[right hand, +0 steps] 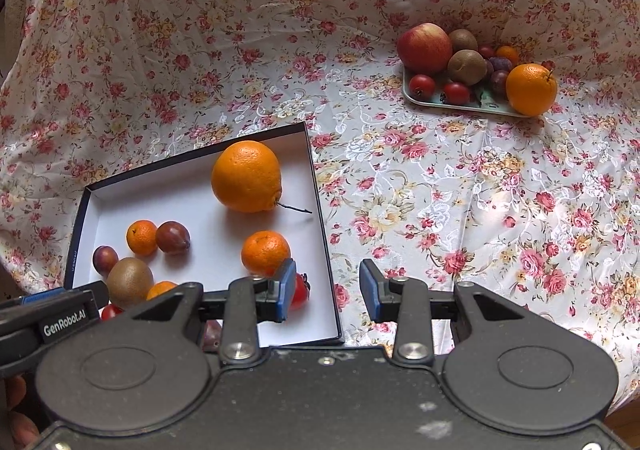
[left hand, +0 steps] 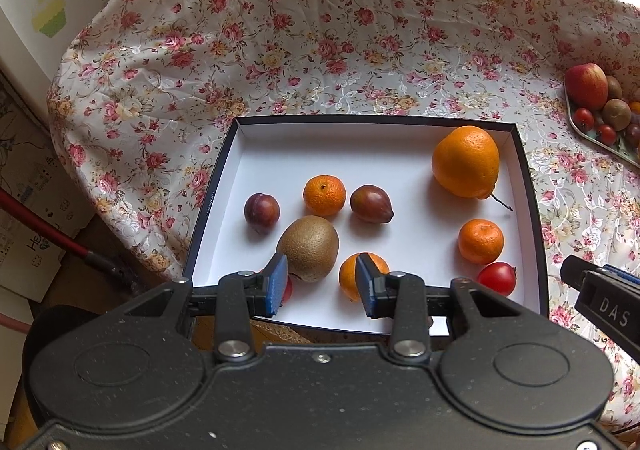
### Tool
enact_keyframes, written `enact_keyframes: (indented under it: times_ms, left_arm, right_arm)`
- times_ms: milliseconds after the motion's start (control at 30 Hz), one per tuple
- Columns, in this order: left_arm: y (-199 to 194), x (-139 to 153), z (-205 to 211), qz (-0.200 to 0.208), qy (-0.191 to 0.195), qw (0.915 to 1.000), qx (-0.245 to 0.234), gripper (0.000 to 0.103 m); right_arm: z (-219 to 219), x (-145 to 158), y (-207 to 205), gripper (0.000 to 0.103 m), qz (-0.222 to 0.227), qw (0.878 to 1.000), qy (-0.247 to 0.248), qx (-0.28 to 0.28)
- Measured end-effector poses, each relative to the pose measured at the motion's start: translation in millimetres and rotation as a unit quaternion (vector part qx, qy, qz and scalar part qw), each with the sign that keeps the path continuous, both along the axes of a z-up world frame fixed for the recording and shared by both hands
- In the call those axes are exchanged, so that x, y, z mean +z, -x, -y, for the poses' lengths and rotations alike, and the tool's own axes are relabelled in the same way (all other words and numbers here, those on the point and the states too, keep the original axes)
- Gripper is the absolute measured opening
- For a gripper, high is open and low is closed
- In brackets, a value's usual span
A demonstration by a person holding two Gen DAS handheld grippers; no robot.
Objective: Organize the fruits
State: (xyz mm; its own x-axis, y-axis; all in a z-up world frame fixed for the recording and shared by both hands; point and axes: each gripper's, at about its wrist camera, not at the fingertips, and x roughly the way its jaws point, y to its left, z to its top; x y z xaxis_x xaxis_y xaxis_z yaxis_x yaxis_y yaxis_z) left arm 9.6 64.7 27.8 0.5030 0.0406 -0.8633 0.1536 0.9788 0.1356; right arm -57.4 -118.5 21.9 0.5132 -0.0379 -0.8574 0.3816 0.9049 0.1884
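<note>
Both tongs, left [left hand: 322,282] and right [right hand: 327,287], gape empty; kiwi [left hand: 309,248] seemingly tilts upright.

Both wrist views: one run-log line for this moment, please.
left hand-held gripper: open, empty, above box | right hand-held gripper: open, empty, at box's right edge | tray: fruit still waiting

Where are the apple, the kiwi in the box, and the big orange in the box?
apple [right hand: 425,47], right wrist view, middle of its red skin.
kiwi [left hand: 310,248], left wrist view, fuzzy middle.
big orange [left hand: 465,161], left wrist view, centre of peel.
</note>
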Motion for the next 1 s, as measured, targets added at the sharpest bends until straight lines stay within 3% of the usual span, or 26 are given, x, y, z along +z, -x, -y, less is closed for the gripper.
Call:
enact_keyframes:
  times_ms: [1000]
  left_arm:
    - [-3.5, -10.3, -0.5, -0.015, -0.022, 0.9996, 0.004, 0.047]
  right_arm:
    - [-1.7, -4.8, -3.5, 0.038, -0.015, 1.000, -0.005, 0.006]
